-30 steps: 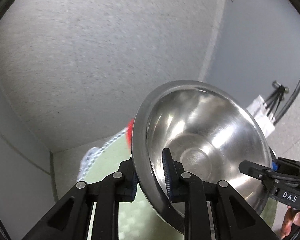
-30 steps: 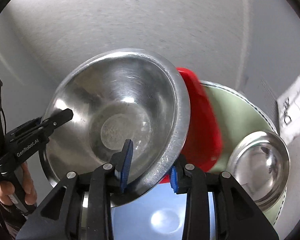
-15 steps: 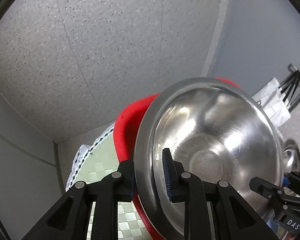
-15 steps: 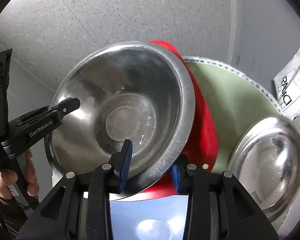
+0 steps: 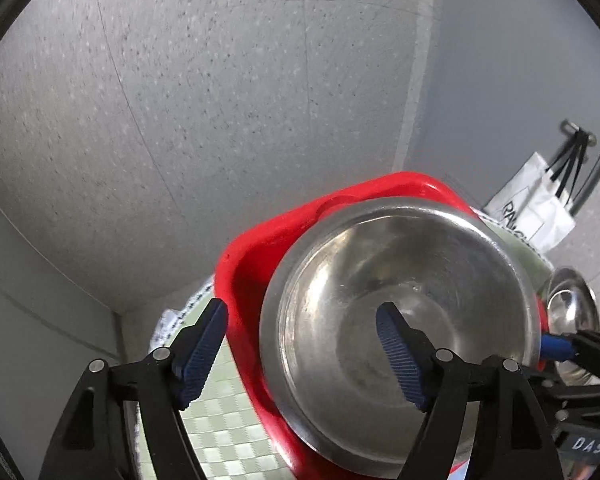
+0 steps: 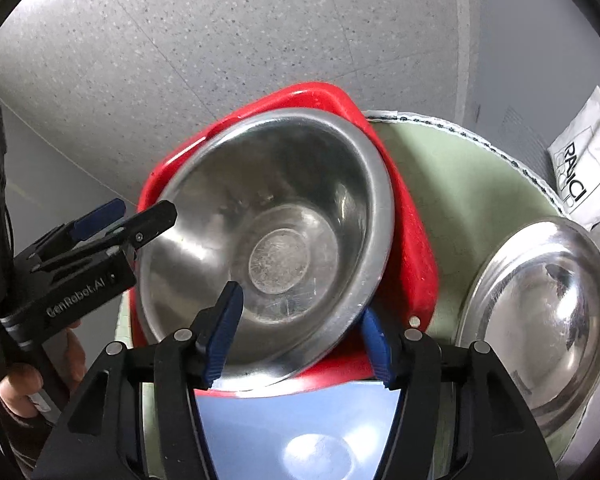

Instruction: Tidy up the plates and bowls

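We see the steel bowl sitting in the red tray on the green desk. Our left claw is spread around its near-left rim, our right claw spread around its near-right rim. A second steel bowl lies right of the tray.

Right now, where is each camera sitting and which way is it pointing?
Left wrist: on the left gripper, looking along its open fingers into the steel bowl in the red tray; the right gripper's tip shows at right.
Right wrist: on the right gripper, facing the same bowl; the left gripper and a hand show at left.
Shared: bowl, tray, second steel bowl, green mat.
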{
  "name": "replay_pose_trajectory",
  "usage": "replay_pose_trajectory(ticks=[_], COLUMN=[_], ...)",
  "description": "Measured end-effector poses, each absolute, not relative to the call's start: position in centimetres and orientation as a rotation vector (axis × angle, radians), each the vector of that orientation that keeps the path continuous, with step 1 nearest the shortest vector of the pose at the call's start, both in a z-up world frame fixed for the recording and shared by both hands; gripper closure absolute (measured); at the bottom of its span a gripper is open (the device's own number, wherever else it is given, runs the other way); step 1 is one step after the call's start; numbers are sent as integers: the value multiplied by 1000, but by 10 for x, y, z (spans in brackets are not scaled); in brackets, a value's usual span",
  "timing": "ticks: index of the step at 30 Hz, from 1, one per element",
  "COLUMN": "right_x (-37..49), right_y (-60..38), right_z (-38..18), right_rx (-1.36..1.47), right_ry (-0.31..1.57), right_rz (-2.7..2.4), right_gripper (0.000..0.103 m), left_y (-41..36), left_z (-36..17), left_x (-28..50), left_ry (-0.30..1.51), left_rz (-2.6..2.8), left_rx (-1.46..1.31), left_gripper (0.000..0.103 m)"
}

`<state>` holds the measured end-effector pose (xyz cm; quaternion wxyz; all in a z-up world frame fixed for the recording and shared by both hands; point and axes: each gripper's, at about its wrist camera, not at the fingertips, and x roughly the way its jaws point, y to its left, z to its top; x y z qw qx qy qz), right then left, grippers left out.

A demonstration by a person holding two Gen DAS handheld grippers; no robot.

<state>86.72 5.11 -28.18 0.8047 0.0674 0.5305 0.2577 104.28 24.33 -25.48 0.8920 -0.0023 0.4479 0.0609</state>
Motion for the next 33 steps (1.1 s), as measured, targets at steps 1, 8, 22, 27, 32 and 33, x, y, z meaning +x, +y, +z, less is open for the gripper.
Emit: replay_pose_trajectory(ticks=[1, 8, 22, 27, 32, 33], right_x=[866, 850, 837, 842, 845, 845], right_y=[49, 10, -130, -144, -147, -150], right_z=[-280, -250, -254, -299, -336, -342], right_rx=[148, 180, 217, 280, 337, 371], right_ry=[1136, 1059, 975, 1067, 1136, 1144], right_rz=[547, 524, 251, 264, 333, 365], right_gripper=[43, 40, 34, 34, 60, 68], left_y=[241, 199, 63, 28, 1, -3], left_z=[-251, -223, -231, -253, -272, -274], left_x=[1040, 1016, 1026, 1039, 1047, 1049], left_ry=[922, 853, 863, 884, 947, 952], left_rz=[119, 39, -171, -128, -112, -108], left_rx=[-7, 3, 223, 360, 400, 408], left_gripper=[30, 18, 15, 15, 15, 15])
